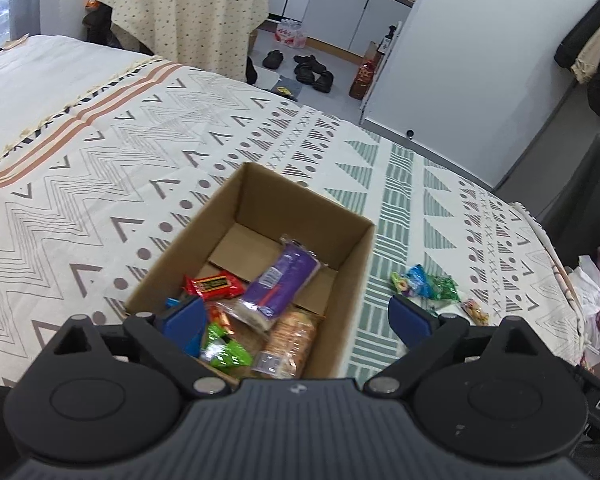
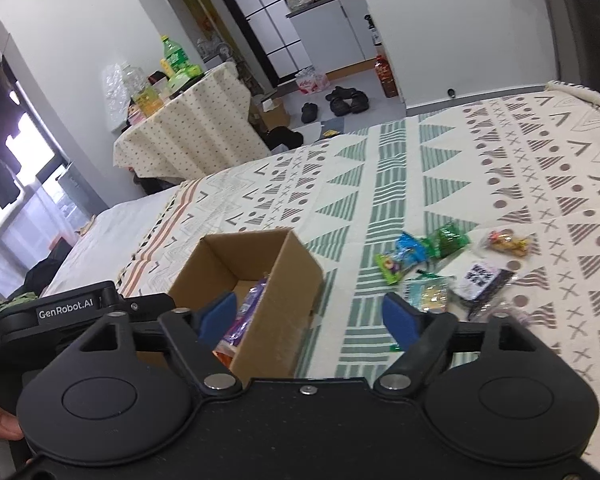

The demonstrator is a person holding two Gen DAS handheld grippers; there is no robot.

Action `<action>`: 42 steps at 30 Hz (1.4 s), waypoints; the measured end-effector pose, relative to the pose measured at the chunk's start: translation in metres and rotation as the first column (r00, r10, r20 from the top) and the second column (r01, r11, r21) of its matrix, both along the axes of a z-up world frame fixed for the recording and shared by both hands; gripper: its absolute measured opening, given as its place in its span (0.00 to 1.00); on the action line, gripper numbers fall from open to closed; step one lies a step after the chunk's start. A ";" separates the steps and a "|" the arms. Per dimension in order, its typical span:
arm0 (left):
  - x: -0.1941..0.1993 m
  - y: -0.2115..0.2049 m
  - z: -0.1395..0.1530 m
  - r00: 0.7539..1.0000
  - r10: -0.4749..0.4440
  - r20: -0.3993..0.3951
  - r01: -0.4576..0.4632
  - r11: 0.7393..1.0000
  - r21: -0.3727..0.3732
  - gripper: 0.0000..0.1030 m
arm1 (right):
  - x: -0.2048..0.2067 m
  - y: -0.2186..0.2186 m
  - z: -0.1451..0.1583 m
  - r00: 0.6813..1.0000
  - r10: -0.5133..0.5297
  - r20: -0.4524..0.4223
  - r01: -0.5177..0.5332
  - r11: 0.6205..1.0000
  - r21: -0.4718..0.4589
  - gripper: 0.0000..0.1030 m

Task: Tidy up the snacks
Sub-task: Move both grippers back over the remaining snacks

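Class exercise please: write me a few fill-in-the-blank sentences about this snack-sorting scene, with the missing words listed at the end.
1. The brown cardboard box stands on a patterned ____.
2. The long purple packet lies ____ the box.
3. The small green and blue sachets lie ____ the box, on the cover.
4. Both the left gripper and the right gripper hold ____.

Missing words: bedspread; inside; outside; nothing

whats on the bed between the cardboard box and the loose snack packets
Nothing: only bare patterned bedspread separates the cardboard box from the loose snack packets, clearest in the right wrist view.
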State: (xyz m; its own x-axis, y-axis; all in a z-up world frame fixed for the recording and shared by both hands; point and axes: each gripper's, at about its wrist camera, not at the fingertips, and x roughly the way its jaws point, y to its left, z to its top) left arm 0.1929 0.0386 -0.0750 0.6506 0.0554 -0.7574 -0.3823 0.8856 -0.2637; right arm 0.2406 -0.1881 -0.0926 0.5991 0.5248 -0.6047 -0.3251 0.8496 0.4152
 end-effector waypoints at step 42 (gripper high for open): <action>0.055 -0.103 -0.044 0.987 -0.160 -0.018 0.158 0.984 -0.087 0.93 | 0.022 -0.128 -0.032 0.980 -0.169 -0.107 0.168 0.986 -0.019 0.83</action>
